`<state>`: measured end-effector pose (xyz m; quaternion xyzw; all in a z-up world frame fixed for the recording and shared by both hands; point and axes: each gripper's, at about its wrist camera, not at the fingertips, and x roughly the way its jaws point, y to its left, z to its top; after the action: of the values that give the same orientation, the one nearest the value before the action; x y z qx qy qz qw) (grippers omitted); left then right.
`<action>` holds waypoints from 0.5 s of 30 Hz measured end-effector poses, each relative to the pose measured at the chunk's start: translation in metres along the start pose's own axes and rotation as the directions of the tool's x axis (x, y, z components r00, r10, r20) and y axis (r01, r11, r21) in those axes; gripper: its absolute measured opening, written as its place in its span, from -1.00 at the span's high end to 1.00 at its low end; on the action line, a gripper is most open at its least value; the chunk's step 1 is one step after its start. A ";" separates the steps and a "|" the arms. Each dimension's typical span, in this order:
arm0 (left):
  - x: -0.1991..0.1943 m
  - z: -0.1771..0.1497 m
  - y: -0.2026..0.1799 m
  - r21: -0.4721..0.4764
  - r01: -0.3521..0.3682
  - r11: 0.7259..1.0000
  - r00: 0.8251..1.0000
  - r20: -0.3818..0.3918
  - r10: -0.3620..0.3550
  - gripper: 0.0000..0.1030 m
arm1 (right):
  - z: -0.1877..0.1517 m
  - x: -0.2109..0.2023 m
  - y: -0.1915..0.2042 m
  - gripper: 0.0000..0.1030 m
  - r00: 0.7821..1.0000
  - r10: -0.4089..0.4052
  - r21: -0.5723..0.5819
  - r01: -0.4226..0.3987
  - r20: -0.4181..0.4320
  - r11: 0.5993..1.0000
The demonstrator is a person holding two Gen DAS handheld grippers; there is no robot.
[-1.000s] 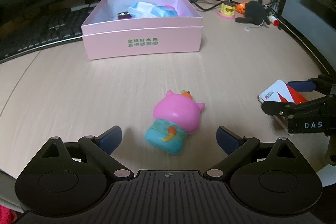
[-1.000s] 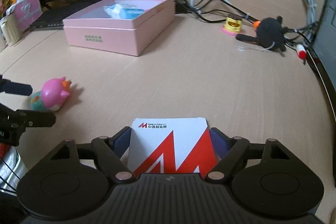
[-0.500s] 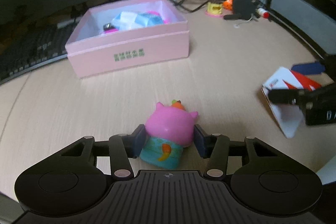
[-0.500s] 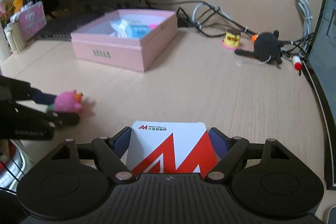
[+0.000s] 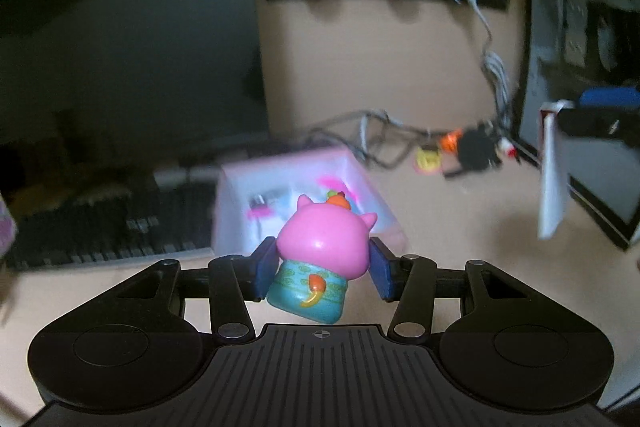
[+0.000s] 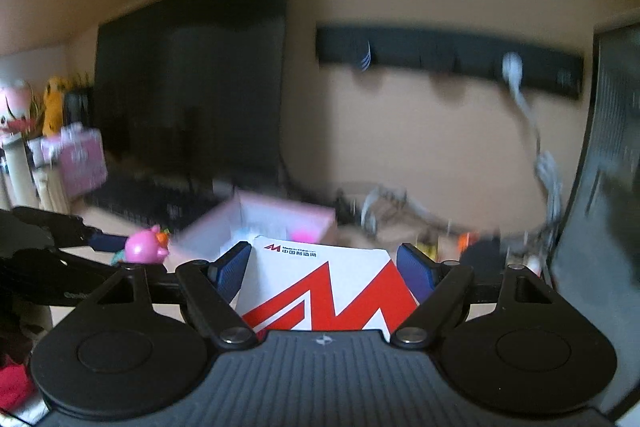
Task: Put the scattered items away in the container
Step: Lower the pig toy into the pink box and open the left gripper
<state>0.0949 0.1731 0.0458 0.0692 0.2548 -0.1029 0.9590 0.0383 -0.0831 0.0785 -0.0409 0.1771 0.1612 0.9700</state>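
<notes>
Between left jaws: glossy rounded pink toy [image 5: 323, 251] | right: flat card [image 6: 324, 291]

The light wooden desk [image 5: 460, 211] carries an open pink cardboard box [image 5: 384, 211], a black keyboard [image 5: 100, 227] beside it, and tangled cables [image 5: 372, 135] toward the back edge.

Left gripper [image 5: 322, 269] fingers clamped, right gripper [image 6: 322, 271] seemingly gripping

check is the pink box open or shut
Open: the pink box has no lid on, and items show inside it.
</notes>
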 end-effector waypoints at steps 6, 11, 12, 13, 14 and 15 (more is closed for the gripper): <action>0.023 0.028 0.021 0.014 -0.026 1.000 0.999 0.042 0.025 -0.03 | 0.044 -0.009 0.011 -0.54 0.991 -0.012 -0.083 0.023 0.136 0.996; 0.063 0.051 0.034 0.014 -0.044 0.999 0.998 0.052 0.044 -0.03 | 0.068 -0.006 0.018 -0.54 0.984 -0.014 -0.113 0.035 0.178 0.993; 0.072 0.053 0.035 0.014 -0.048 0.999 0.998 0.052 0.047 -0.07 | 0.072 -0.004 0.018 -0.50 0.983 -0.017 -0.118 0.039 0.182 0.992; 0.084 0.055 0.036 0.010 -0.051 0.999 0.997 0.050 0.050 -0.10 | 0.074 -0.003 0.018 -0.18 0.983 -0.017 -0.122 0.040 0.184 0.992; 0.095 0.055 0.039 0.000 -0.054 0.999 0.997 0.047 0.054 -0.17 | 0.078 0.001 0.018 -0.10 0.984 -0.018 -0.126 0.040 0.175 0.991; 0.106 0.052 0.044 -0.018 -0.062 0.998 0.997 0.034 0.063 -0.35 | 0.080 0.002 0.017 -0.10 0.985 -0.021 -0.123 0.043 0.171 0.991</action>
<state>0.2196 0.1887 0.0405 0.0673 0.2366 -0.0721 0.9666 0.0610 -0.0555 0.1522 -0.0913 0.0826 0.1593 0.9795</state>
